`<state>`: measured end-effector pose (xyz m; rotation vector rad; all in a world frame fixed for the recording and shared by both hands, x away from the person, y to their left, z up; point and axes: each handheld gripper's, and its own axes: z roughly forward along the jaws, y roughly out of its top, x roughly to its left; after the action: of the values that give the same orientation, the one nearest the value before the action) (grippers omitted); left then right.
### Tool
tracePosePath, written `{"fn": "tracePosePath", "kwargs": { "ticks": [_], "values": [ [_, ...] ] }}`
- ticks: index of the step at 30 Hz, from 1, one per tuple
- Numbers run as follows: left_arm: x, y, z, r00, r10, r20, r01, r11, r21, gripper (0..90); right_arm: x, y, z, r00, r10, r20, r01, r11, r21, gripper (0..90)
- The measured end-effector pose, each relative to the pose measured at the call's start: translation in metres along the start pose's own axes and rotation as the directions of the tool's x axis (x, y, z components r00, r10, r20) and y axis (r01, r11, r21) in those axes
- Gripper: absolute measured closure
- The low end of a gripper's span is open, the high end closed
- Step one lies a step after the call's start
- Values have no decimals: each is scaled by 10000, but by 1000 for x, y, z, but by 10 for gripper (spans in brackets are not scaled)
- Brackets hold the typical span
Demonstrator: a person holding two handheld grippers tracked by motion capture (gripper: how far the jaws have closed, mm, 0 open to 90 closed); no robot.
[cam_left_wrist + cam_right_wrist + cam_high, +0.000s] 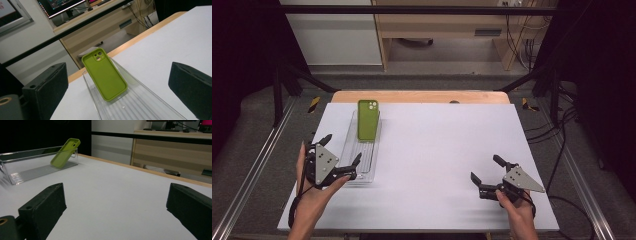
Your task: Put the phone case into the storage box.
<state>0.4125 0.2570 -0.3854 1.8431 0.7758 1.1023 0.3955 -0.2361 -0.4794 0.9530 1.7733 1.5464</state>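
Observation:
A green phone case leans against the far end of a clear ribbed plastic tray, its lower edge on the tray floor. My left gripper is held at the tray's near left end, jaws wide open and empty, pointing along the tray toward the case. My right gripper hovers over the white table top at the near right, also open and empty, well apart from the tray.
The table's wooden far edge runs behind the tray. Metal rails flank the table on both sides. A desk with cables stands beyond. White surface stretches between the tray and the right gripper.

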Motion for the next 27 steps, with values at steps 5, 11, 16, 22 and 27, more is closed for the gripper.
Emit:
{"fn": "tracePosePath", "kwargs": {
  "ticks": [5,11,16,22,27],
  "values": [
    [7,-5,-5,9992,-385,50,385,9991,-196,20,0,0,0,10000,-13,-13,13,10000,0,26],
    [11,-12,-11,9975,-682,194,690,9969,-389,16,1,0,0,10000,-16,-37,16,10000,22,26],
    [12,-20,-14,9932,-1086,409,1105,9928,-457,16,0,0,0,10000,-13,-14,13,10000,15,26],
    [10,-28,-17,9856,-1489,800,1533,9869,-510,15,1,0,0,10000,-38,-46,38,10000,33,26],
    [4,-36,-18,9840,-1398,1108,1458,9881,-481,15,1,0,0,10000,-52,-22,52,10000,34,26]
  ]
}}
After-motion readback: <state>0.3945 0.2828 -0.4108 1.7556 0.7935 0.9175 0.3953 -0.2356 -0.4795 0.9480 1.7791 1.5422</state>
